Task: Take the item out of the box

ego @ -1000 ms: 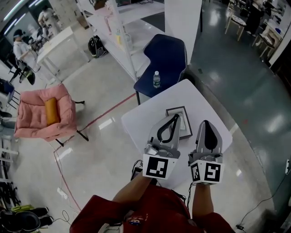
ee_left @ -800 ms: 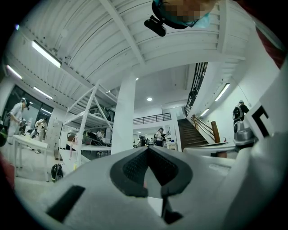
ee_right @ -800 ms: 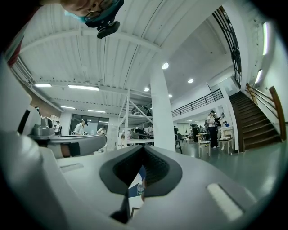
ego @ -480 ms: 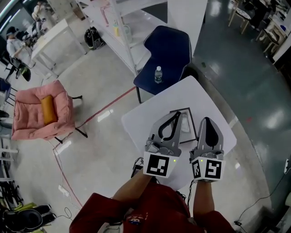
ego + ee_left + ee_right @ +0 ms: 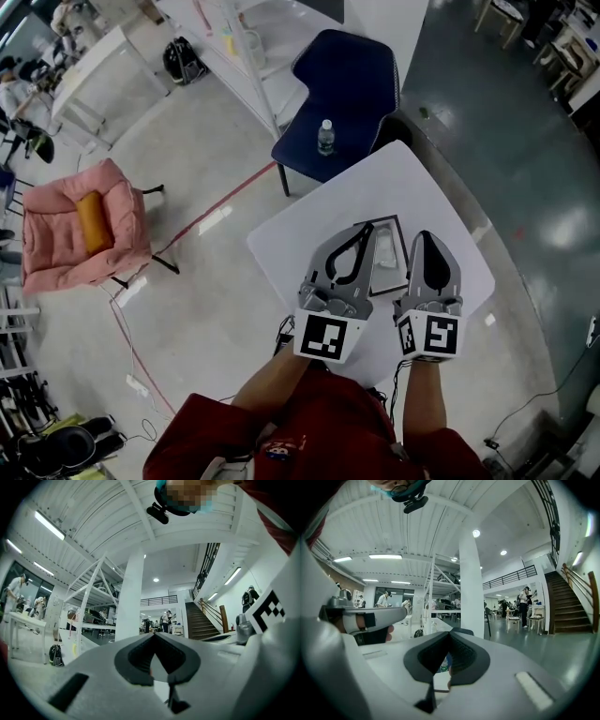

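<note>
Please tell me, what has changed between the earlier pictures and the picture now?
The left gripper and the right gripper have moved forward and a little down over the table, and now reach along either side of the box. Nothing was taken hold of or let go; both stay shut and empty. The box, the bottle and the chair kept their places.

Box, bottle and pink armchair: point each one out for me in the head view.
Box (image 5: 382,221), head view, on its dark far rim.
Bottle (image 5: 325,138), head view, on the middle of its body.
Armchair (image 5: 56,253), head view, on the pink seat beside the orange cushion.
</note>
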`<act>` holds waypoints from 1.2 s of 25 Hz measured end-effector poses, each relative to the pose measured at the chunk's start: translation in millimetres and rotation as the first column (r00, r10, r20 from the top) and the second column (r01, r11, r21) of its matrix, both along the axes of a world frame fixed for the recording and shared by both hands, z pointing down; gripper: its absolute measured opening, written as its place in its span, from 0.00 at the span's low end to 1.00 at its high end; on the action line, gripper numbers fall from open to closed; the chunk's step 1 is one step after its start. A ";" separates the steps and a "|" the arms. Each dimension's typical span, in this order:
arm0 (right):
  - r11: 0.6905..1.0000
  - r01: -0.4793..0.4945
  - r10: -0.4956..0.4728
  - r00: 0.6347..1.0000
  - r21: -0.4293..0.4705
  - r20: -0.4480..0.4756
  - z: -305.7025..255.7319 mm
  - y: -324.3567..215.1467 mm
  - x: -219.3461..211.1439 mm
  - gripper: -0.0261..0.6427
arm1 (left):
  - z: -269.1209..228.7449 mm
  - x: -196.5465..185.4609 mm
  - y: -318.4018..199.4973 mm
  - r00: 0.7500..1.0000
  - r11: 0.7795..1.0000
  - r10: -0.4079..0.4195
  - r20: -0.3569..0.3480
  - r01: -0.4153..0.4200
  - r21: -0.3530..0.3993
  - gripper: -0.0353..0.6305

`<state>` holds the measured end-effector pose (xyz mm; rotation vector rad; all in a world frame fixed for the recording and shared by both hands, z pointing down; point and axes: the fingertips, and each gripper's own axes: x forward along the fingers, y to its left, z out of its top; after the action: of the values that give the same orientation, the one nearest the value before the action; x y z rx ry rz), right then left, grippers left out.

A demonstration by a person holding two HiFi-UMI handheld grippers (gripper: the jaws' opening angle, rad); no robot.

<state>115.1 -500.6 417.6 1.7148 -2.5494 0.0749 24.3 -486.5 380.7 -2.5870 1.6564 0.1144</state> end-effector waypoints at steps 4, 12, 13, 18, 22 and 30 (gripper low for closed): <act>0.998 0.015 -0.017 0.999 -0.055 -0.032 32.5 -15.5 -1.9 0.04 | 23.0 1.1 -13.0 0.999 0.999 0.021 0.049 -0.020 -0.027 0.06; 0.977 0.064 -0.085 0.992 -0.205 -0.098 106.2 -33.3 -13.3 0.06 | 56.5 -15.3 -35.3 0.998 0.998 0.026 0.051 -0.023 -0.066 0.06; 0.972 0.071 -0.098 0.989 -0.223 -0.115 116.2 -34.8 -14.4 0.07 | 60.8 -17.7 -37.5 0.998 0.997 0.024 0.050 -0.021 -0.071 0.06; 0.934 0.144 -0.211 0.961 -0.327 -0.181 160.4 -38.8 -23.5 0.09 | 82.0 -20.4 -43.5 0.999 0.995 0.021 0.028 -0.019 -0.102 0.06; 0.894 0.193 -0.315 0.912 -0.405 -0.261 183.8 -35.3 -31.0 0.11 | 88.3 -21.6 -43.1 0.999 0.994 0.027 0.025 -0.024 -0.111 0.06; 0.769 0.302 -0.602 0.639 -0.563 -0.479 244.3 -20.5 -53.5 0.12 | 103.6 -29.9 -45.6 0.999 0.990 0.022 0.027 -0.018 -0.139 0.06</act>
<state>61.6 -521.0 662.0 0.6874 -2.1216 0.0199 -5.6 -532.1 484.3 -2.6918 1.6861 -0.0387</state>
